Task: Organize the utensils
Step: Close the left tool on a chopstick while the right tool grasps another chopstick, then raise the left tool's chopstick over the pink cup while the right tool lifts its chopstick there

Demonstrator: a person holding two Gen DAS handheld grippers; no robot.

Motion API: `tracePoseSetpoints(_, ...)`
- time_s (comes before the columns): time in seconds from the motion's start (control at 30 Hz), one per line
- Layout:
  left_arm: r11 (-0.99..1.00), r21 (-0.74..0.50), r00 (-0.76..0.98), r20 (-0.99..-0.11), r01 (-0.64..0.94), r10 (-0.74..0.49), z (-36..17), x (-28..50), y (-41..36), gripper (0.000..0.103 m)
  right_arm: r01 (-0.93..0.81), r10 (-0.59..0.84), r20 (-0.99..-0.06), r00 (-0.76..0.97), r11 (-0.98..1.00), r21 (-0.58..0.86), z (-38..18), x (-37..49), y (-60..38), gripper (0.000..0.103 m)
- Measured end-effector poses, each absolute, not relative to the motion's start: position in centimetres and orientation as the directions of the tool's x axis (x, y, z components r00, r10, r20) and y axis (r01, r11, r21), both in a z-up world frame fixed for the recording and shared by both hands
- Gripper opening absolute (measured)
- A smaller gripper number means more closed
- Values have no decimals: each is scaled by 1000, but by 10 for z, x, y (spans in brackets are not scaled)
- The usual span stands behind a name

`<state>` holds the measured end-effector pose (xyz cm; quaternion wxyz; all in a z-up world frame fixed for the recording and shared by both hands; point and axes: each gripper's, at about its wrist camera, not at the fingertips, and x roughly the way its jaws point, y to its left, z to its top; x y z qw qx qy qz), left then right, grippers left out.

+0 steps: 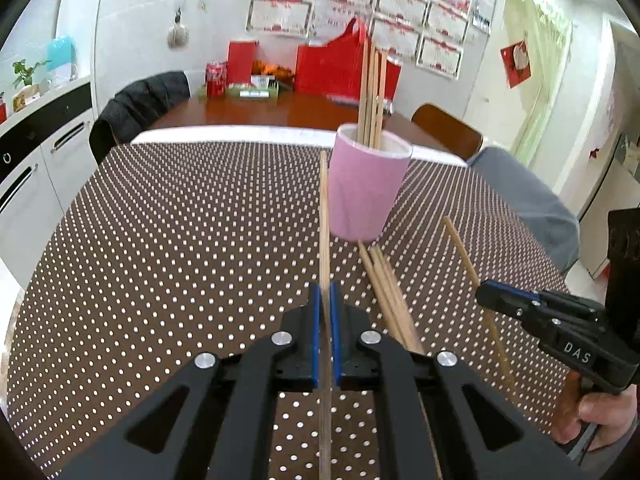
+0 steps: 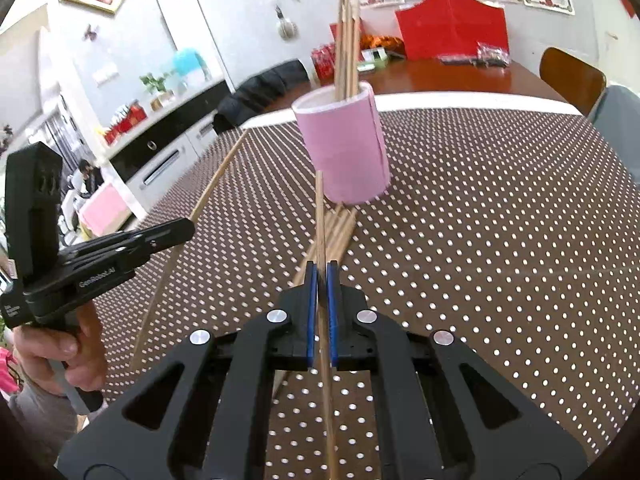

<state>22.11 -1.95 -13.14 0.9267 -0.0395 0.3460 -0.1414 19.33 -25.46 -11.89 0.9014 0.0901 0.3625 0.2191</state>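
Some sticks (image 1: 372,92) already in pink cup (image 1: 366,188), few more flat on surface (image 1: 180,220) by cup, L gripper (image 1: 325,304) & R gripper (image 2: 321,280) jaws each pinching one stick, both off surface.

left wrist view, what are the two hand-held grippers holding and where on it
Each is shut on one chopstick: left hand-held gripper on its chopstick, right hand-held gripper on its chopstick, gripped around mid-shaft.
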Motion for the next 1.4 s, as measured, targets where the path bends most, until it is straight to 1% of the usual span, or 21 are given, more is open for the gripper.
tracePoseSetpoints(0.2,949,-192,771,-553,251,-316,-112,214,-16,5,-353,498,-527,689,865,356,-98,187,-263,5)
tracePoseSetpoints(0.27,947,-196,780,-537,255,-321,-106,217,-16,5,-356,497,-522,694,866,351,-92,190,-264,5)
tracePoseSetpoints(0.37,947,-193,782,-535,256,-320,-101,218,-16,5,-342,457,-619,639,889,304,-100,202,-256,5)
tracePoseSetpoints(0.4,947,-192,781,-536,257,-321,-101,218,-16,5,-324,417,-647,638,908,266,-104,203,-253,6)
tracePoseSetpoints(0.47,948,-186,778,-541,260,-320,-103,216,-16,5,-291,373,-690,620,927,239,-114,205,-252,9)
tracePoseSetpoints(0.5,948,-188,775,-545,258,-319,-105,216,-15,5,-267,342,-714,611,938,220,-120,206,-253,24)
tracePoseSetpoints(0.53,947,-190,772,-549,258,-320,-108,216,-14,5,-252,323,-729,604,945,210,-125,207,-253,49)
tracePoseSetpoints(0.57,947,-193,769,-553,256,-321,-110,216,-13,5,-234,297,-746,596,953,193,-131,208,-255,58)
tracePoseSetpoints(0.6,947,-195,767,-557,254,-320,-112,216,-13,5,-227,271,-762,588,960,166,-135,209,-255,60)
tracePoseSetpoints(0.7,948,-200,764,-561,249,-319,-116,217,-10,5,-218,244,-797,553,965,144,-147,213,-256,58)
tracePoseSetpoints(0.73,948,-201,764,-560,248,-319,-116,217,-10,5,-223,239,-805,543,965,136,-152,212,-257,51)
tracePoseSetpoints(0.8,947,-202,765,-558,250,-322,-115,217,-10,5,-237,218,-824,524,966,105,-158,217,-251,40)
tracePoseSetpoints(0.83,947,-201,765,-558,251,-321,-115,216,-11,5,-241,213,-832,512,965,98,-163,220,-249,31)
tracePoseSetpoints(0.87,947,-200,766,-557,252,-322,-115,216,-11,5,-241,195,-843,502,967,80,-167,223,-245,27)
tracePoseSetpoints(0.9,947,-199,767,-556,253,-321,-115,215,-11,5,-244,154,-838,524,970,26,-168,223,-241,19)
tracePoseSetpoints(0.93,947,-198,767,-555,253,-321,-115,215,-9,5,-247,128,-840,528,969,-7,-168,224,-236,7)
tracePoseSetpoints(1.03,948,-201,771,-552,246,-317,-115,212,-8,5,-270,149,-839,523,963,2,-168,222,-232,6)
tracePoseSetpoints(1.1,948,-204,776,-546,243,-316,-114,212,-5,5,-273,222,-816,533,958,83,-166,217,-239,5)
tracePoseSetpoints(1.23,949,-205,781,-539,241,-315,-111,210,-5,5,-275,335,-724,603,939,206,-148,201,-258,5)
tracePoseSetpoints(1.4,944,-210,797,-509,252,-326,-102,206,-8,5,-316,437,-600,670,899,302,-123,187,-272,5)
